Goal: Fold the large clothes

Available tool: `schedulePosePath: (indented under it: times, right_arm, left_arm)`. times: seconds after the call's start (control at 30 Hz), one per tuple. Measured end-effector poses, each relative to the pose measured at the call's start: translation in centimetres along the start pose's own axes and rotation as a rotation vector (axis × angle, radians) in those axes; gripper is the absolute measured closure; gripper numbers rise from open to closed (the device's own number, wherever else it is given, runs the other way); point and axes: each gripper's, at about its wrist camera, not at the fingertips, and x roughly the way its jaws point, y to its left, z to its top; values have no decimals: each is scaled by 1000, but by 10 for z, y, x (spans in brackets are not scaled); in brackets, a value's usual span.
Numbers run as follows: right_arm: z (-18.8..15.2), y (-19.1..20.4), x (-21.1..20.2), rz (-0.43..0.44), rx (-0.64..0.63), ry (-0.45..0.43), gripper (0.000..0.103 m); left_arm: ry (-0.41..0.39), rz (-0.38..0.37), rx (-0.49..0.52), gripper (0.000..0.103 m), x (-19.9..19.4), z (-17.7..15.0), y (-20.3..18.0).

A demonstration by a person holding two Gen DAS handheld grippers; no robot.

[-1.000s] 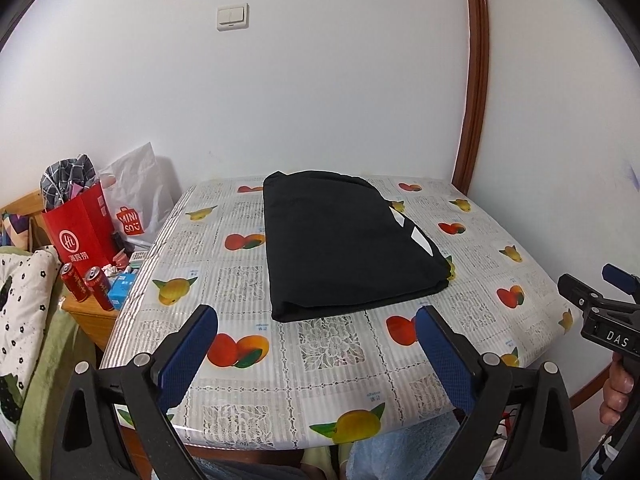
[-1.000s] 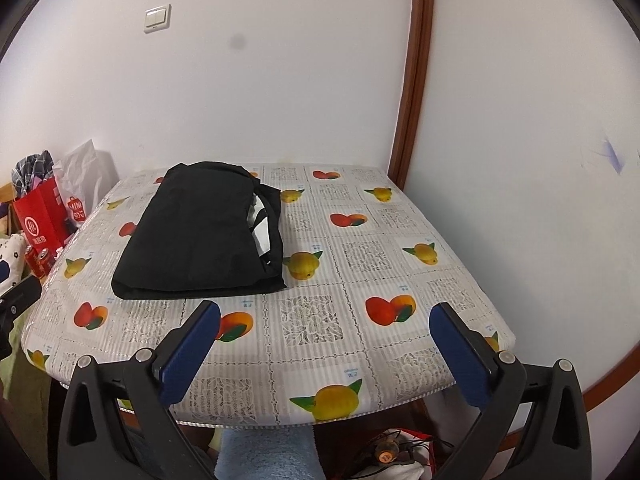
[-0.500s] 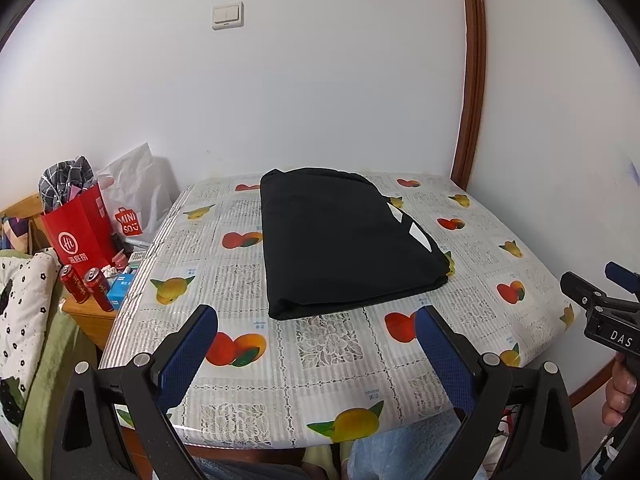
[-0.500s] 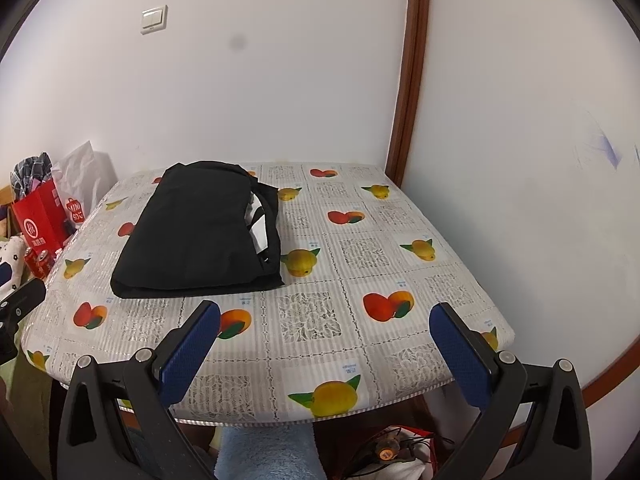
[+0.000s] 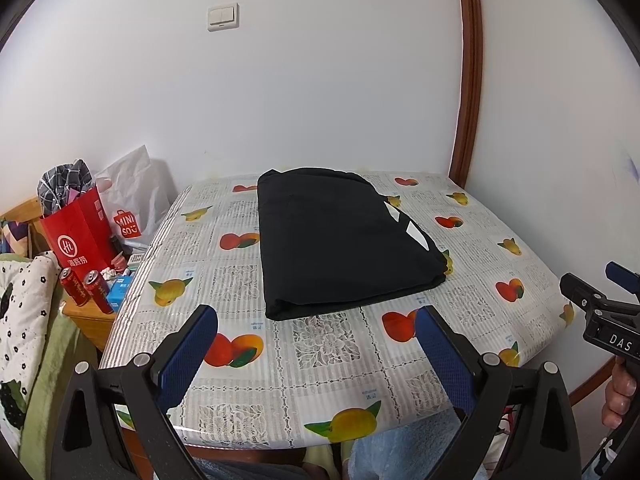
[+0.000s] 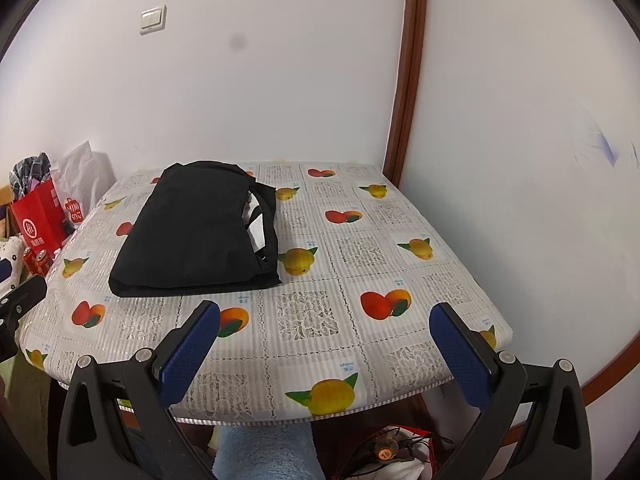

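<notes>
So the tabletop has one of those plastic covers printed with lemons, peaches and lacy squares, and it's shoved into the far right corner of a white-walled room. A brown wooden trim strip runs up that corner, and there's a light switch high on the far wall.

The black garment is folded into a neat rectangle, lying flat on the far-left half of the tabletop, long side running near to far. A bit of white shows along its right edge. In the right wrist view the same black garment sits left of centre with lots of bare cover to its right.

Left of the tabletop it's cluttered: a red paper bag with checked fabric stuffed in the top, a white plastic bag behind it, and two red cans on a low wooden stand. A spotted quilt is at the far left edge.

Both tools are hanging over the near edge, touching nothing. The left tool has its blue pads spread wide apart, and the right tool is released just the same. From the left view you can also spot a hand gripping the right tool's handle.
</notes>
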Motion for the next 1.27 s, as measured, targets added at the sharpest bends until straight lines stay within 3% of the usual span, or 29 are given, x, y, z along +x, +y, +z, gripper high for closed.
schedulePosePath:
  times: [1.27]
  right_arm:
    - [1,6,-5,17,9,-15,1]
  left_arm:
    - [16,-11,-11,3,4,3,7]
